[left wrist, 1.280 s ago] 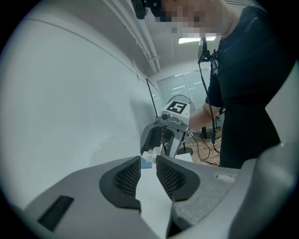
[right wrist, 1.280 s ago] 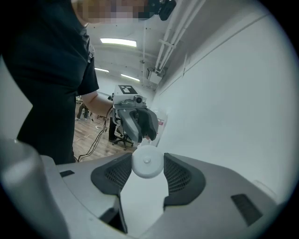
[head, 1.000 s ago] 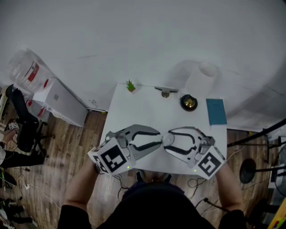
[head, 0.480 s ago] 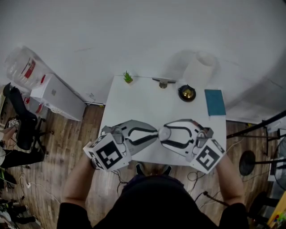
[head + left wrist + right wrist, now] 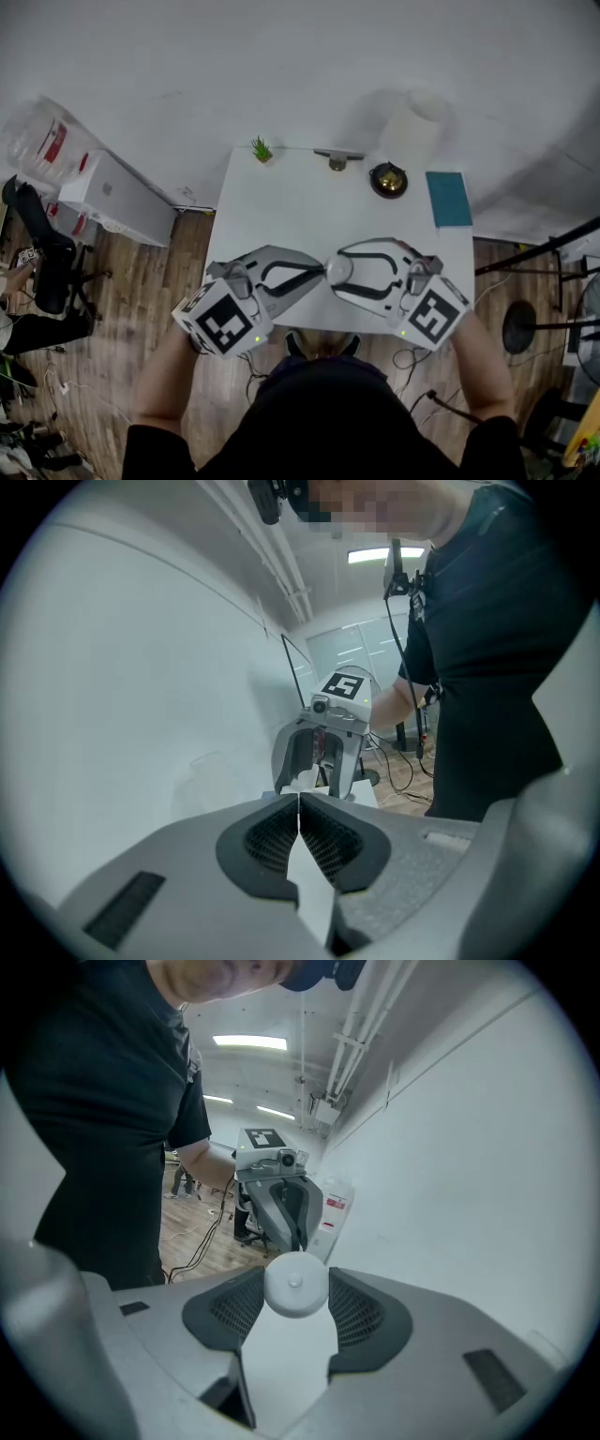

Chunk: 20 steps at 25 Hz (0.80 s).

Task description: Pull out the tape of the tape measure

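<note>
**L tool** [image 5: 299, 801]: jaws have just closed and now meet pad to pad, no gap showing. Whether a thin tape end is nipped btw. them cannot be told.

**R tool** [image 5: 296, 1290]: jaws stand wide, clamped on the tape measure [image 5: 339, 269]. This is a small white round body w/ a centre stud, gripped at the pad tips, one pad on each side.

**Arrangement:** the two tools face each other tip to tip over the near part of the table [image 5: 281, 202], each w/ its marker cube [image 5: 223, 322] toward the person. L tool's tips lie just beside the tape measure; touching or not cannot be told. Whether any tape is drawn out also cannot be told.

**Beyond the tool tips, along the table's far edge:**
- plant [image 5: 261, 149], ahead of L tool
- small metal piece [image 5: 337, 160], approx. ahead of the gap btw. the tools
- dark round gold-topped item [image 5: 387, 179], ahead of R tool
- teal pad [image 5: 449, 199], farther out past R tool's right side

All four lie well apart from both tools.
</note>
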Each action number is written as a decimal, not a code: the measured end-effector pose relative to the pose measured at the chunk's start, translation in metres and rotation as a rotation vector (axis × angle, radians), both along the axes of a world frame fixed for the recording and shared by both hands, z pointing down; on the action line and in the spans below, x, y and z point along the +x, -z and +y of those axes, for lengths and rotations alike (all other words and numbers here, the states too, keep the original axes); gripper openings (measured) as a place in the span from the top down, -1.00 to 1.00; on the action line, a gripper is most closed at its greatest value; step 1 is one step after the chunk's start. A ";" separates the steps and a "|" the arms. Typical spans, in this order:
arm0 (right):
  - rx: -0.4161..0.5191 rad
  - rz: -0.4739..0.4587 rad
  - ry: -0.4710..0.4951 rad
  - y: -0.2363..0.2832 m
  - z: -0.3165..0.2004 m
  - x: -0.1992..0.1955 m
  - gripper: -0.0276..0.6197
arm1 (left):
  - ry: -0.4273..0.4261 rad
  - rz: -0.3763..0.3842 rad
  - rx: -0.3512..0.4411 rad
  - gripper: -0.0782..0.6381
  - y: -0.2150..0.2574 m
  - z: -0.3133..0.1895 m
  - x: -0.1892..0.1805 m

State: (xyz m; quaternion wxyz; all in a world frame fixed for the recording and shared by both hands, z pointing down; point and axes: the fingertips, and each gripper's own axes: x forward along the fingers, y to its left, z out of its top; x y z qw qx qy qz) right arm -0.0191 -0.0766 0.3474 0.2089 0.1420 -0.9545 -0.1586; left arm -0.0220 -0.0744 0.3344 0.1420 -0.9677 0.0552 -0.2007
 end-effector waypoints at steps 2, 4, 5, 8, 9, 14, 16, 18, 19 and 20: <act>-0.016 0.049 -0.017 -0.009 -0.001 0.003 0.23 | 0.005 -0.030 0.023 0.76 -0.005 0.000 0.000; -0.022 0.072 -0.012 -0.017 0.000 0.003 0.23 | 0.003 -0.066 0.041 0.76 -0.012 0.000 -0.001; -0.030 0.079 -0.008 -0.020 0.000 0.003 0.23 | 0.000 -0.082 0.044 0.76 -0.015 0.000 -0.002; -0.066 0.108 0.000 -0.031 0.001 0.005 0.23 | -0.020 -0.127 0.028 0.76 -0.025 0.002 -0.004; -0.079 0.117 0.007 -0.034 0.002 0.005 0.23 | -0.028 -0.140 0.011 0.76 -0.029 0.002 -0.005; -0.186 0.101 0.055 -0.052 0.002 0.009 0.23 | -0.044 -0.135 -0.124 0.76 -0.040 -0.004 -0.016; -0.286 -0.008 0.097 -0.048 0.003 0.005 0.23 | -0.072 -0.087 -0.238 0.76 -0.040 -0.004 -0.017; -0.432 -0.069 0.120 -0.049 0.003 0.006 0.23 | -0.104 -0.044 -0.379 0.76 -0.045 -0.005 -0.019; -0.487 -0.065 0.131 -0.054 0.003 0.008 0.23 | -0.110 -0.036 -0.436 0.76 -0.050 -0.007 -0.021; -0.520 -0.045 0.147 -0.062 0.003 0.012 0.23 | -0.109 -0.034 -0.480 0.76 -0.055 -0.009 -0.022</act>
